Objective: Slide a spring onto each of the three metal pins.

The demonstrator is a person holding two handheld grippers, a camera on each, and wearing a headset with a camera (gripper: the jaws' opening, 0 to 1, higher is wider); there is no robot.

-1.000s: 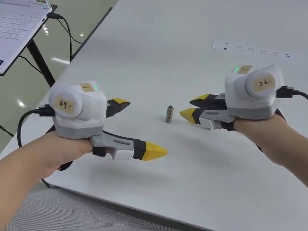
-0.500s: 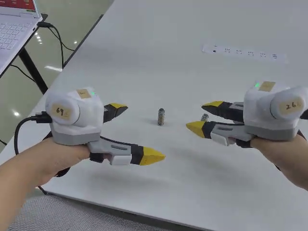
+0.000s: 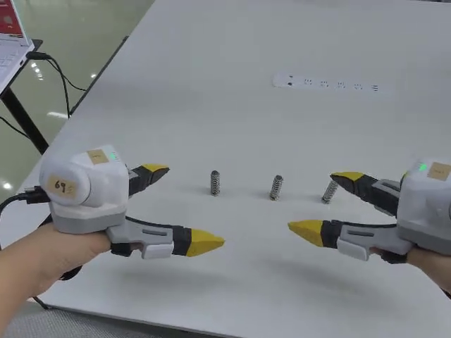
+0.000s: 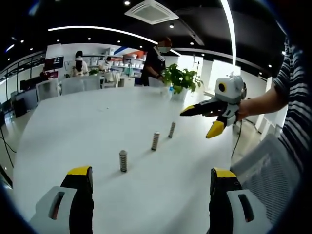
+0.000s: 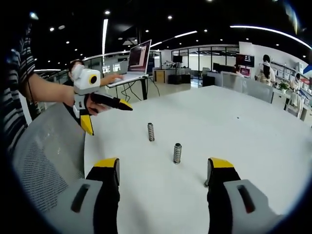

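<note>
Three small grey metal coil springs stand in row on white desk (image 3: 232, 105): left spring (image 3: 215, 182), middle spring (image 3: 276, 187), right spring (image 3: 329, 191). Right spring tilted, just beside far jaw of right gripper (image 3: 322, 203). Pins inside the coils: cannot tell. Left gripper (image 3: 184, 205) over desk's near left part, apart from left spring. Both grippers' yellow-tipped jaws spread wide, holding nothing. Long white power strip (image 3: 331, 84) lies further back.

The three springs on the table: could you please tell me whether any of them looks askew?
Yes. The rightmost spring leans, close beside the far jaw of the right hand-held gripper; I cannot tell whether they touch. The left spring and middle spring stand upright.
</note>
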